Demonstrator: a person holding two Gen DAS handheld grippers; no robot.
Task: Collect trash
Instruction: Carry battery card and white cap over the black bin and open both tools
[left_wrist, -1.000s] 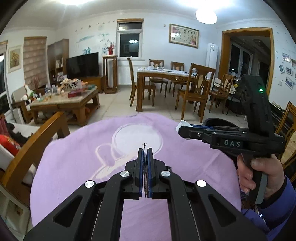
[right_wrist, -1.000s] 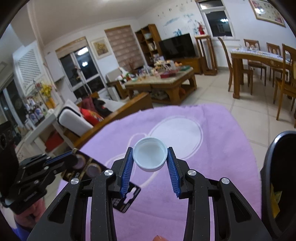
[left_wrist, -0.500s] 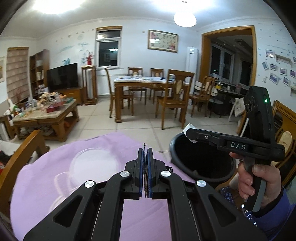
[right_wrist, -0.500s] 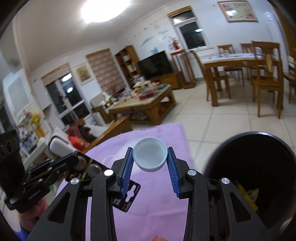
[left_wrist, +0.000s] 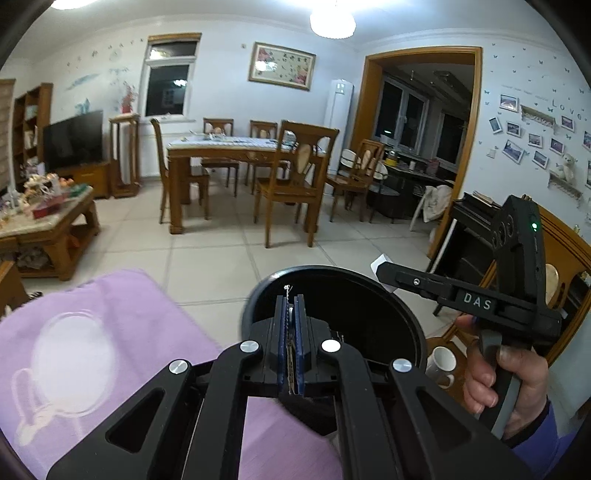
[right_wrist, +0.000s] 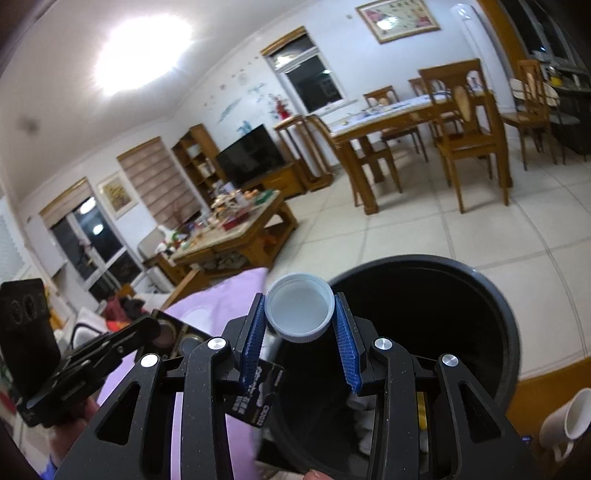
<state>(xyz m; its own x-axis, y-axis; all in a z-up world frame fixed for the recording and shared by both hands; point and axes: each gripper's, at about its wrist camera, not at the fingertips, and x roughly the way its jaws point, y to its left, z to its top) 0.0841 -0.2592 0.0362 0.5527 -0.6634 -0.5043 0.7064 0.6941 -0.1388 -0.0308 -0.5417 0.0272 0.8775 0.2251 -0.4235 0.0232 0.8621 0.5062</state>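
My right gripper (right_wrist: 300, 314) is shut on a white bottle cap (right_wrist: 300, 312) and holds it over the near rim of a black trash bin (right_wrist: 491, 295). My left gripper (left_wrist: 291, 306) is shut on a thin black battery card, seen edge-on (left_wrist: 291, 354), over the bin's left rim (left_wrist: 258, 295). The card's flat face (right_wrist: 255, 398) shows in the right wrist view, held by the left gripper (right_wrist: 162, 328). The right gripper (left_wrist: 384, 266) also shows in the left wrist view, above the bin's right rim.
A purple cloth (left_wrist: 110, 332) covers the surface left of the bin. A white mug (left_wrist: 441, 363) stands right of the bin on a wooden surface. A dining table with chairs (left_wrist: 243, 147) and a coffee table (left_wrist: 44, 218) stand farther off on the tiled floor.
Both grippers have moved right from above the purple cloth to over the black bin, each still holding its item.
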